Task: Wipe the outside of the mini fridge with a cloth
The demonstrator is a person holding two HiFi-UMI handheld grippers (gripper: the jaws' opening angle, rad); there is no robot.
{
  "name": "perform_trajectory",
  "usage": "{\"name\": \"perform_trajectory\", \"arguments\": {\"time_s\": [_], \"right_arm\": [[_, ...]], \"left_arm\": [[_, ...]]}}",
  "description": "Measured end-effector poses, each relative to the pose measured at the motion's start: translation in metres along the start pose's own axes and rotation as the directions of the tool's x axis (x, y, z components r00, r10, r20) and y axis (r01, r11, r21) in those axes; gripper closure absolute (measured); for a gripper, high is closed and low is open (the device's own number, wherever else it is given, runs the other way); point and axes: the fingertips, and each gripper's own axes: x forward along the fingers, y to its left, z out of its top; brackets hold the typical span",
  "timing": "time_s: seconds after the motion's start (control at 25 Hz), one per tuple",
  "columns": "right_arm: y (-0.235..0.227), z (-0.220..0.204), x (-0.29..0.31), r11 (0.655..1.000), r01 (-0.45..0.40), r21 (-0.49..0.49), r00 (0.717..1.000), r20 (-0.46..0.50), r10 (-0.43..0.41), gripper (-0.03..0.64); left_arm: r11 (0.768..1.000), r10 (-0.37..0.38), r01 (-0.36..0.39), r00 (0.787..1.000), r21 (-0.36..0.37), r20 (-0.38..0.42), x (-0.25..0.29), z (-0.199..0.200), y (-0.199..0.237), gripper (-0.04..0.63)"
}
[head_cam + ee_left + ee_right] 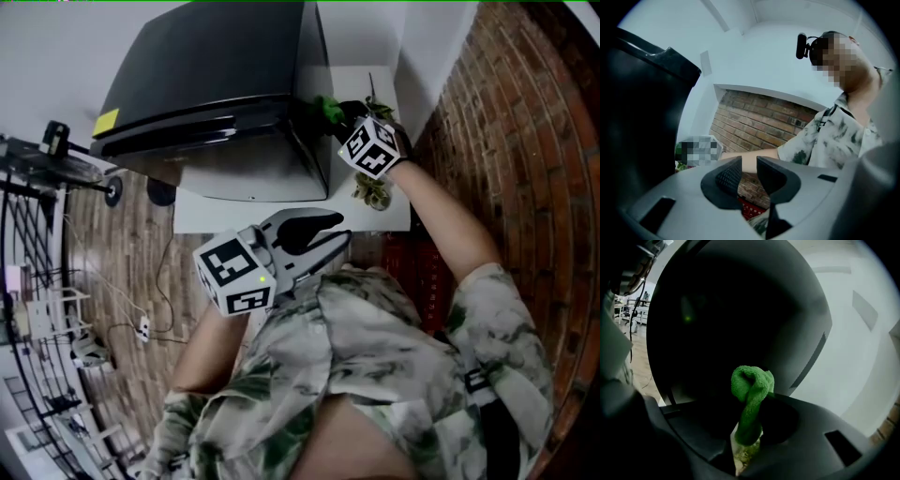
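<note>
Beside the mini fridge (216, 84), a potted plant (372, 192) and brick wall (497, 94) narrow the passage over the white table (281, 216).

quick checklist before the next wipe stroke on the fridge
1. Cloth clamped in right gripper: ok, jaws shut on it.
2. Enough cloth past the jaws to wipe with: ok, a wad sticks out in front.
3. Cloth touching the fridge: cannot tell; it sits at the fridge's side near the top edge, but contact is not clear.
4. Left gripper out of the way: ok, open, empty, held back by the person's torso.
5. Plant clear of the stroke: cannot tell; it stands beside the fridge, close under the right gripper.
</note>
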Motion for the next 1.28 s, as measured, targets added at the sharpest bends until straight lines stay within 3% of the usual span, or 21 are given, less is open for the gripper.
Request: {"name": "perform_trajectory", "arguments": {"time_s": [0.24,0.4,0.6,0.84,1.12,1.28], "right_arm": [[0.042,-0.049,0.024,0.997,-0.048,0.066,0.996,-0.077,0.053,0.504],[0.04,-0.054,0.017,0.996,-0.043,0.084,0.996,-0.081,0.049,0.504],[0.005,-0.004,-0.032,0.995,0.014,0.102,1.0,0.019,-0.016,0.503],[-0.028,0.069,-0.089,0.996,0.055,0.067,0.986,0.155,-0.065,0.505],[-0.039,0.128,-0.132,0.998,0.066,-0.019,0.968,0.243,-0.06,0.503],[-0.029,0.141,-0.134,0.997,0.052,-0.058,0.966,0.256,-0.035,0.503]], "left_arm": [[1.0,0.016,-0.016,1.0,-0.01,-0.007,0.002,-0.004,0.002,0.502],[0.999,0.026,-0.026,1.0,-0.018,0.0,0.001,-0.003,0.005,0.502],[0.999,0.031,-0.031,0.999,-0.038,0.005,-0.002,-0.008,0.012,0.502],[0.999,0.032,-0.032,1.0,-0.042,-0.002,-0.002,-0.012,0.018,0.502],[0.999,0.009,-0.009,1.0,-0.034,-0.01,0.005,-0.012,0.017,0.502],[0.999,0.008,-0.008,1.0,-0.034,-0.006,0.003,-0.013,0.017,0.502]]}}
